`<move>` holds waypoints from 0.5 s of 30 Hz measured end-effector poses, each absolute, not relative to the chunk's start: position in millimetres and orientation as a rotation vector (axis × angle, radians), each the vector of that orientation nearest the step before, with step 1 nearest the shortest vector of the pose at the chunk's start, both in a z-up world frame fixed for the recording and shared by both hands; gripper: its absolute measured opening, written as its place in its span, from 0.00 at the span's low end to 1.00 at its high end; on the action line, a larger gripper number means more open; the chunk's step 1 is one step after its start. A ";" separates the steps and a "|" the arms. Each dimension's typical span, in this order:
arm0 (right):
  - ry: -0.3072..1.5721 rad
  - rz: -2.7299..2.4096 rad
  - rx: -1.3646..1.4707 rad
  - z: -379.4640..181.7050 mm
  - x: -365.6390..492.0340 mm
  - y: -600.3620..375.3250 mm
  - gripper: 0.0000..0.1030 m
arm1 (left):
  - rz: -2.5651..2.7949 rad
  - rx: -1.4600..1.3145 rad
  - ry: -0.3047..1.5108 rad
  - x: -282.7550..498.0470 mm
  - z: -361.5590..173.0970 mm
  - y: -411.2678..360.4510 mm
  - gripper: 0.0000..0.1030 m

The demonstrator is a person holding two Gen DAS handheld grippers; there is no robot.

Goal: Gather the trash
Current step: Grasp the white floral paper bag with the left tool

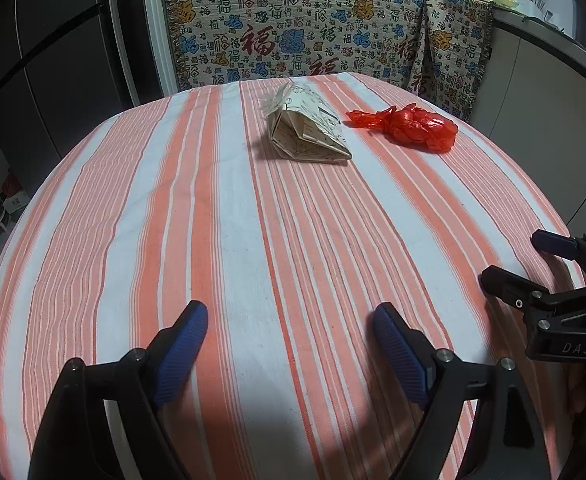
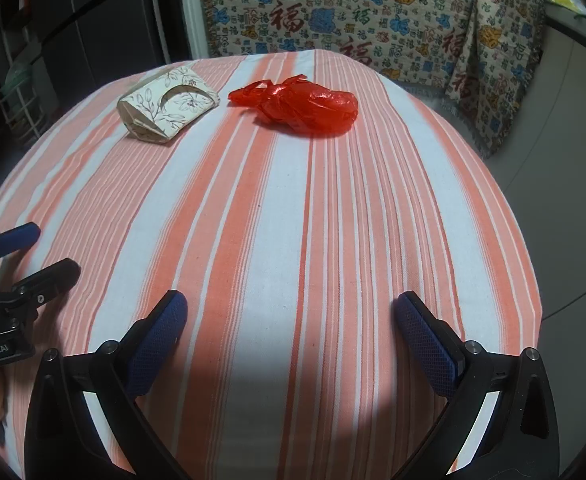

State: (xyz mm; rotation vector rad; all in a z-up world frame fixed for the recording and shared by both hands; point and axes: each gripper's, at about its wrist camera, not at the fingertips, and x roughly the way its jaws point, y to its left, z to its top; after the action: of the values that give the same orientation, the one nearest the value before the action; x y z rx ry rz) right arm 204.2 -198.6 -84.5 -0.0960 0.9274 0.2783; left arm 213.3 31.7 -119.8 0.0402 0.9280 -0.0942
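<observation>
A flattened paper box with a floral print (image 1: 307,128) (image 2: 167,110) lies on the far part of the striped table. To its right rests a crumpled red plastic bag (image 1: 407,124) (image 2: 301,106). My left gripper (image 1: 289,312) hovers open over the near part of the table, nothing between its blue pads, well short of both items. My right gripper (image 2: 289,304) is open too and holds nothing; it shows at the right edge of the left wrist view (image 1: 521,260). The left gripper appears at the left edge of the right wrist view (image 2: 41,250).
The table wears an orange and white striped cloth (image 1: 213,220) (image 2: 293,220). Behind it hangs a patterned blanket with red characters (image 1: 313,28) (image 2: 353,12) over furniture. Dark cabinets (image 1: 53,60) stand at the left, a counter with kitchen items (image 1: 533,4) at the far right.
</observation>
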 end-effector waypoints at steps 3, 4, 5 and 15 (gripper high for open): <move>0.928 0.279 -0.096 -84.5 204.2 -198.7 0.99 | -0.093 0.042 0.929 213.2 -119.4 32.0 0.85; 0.928 0.279 -0.096 -84.6 204.2 -198.6 0.99 | -0.094 0.042 0.929 213.6 -119.4 32.1 0.85; 0.928 0.279 -0.095 -84.6 204.1 -198.6 0.99 | -0.102 0.042 0.931 214.7 -119.4 31.9 0.86; 0.927 0.280 -0.096 -84.5 203.8 -198.9 0.99 | -0.155 -0.005 0.978 320.6 -116.0 21.4 0.89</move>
State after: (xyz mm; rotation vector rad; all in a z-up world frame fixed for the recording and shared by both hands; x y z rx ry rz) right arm 203.8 -198.9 -84.5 -0.0960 0.9270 0.2799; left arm 320.6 21.4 -116.0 -0.0049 0.9785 -0.1553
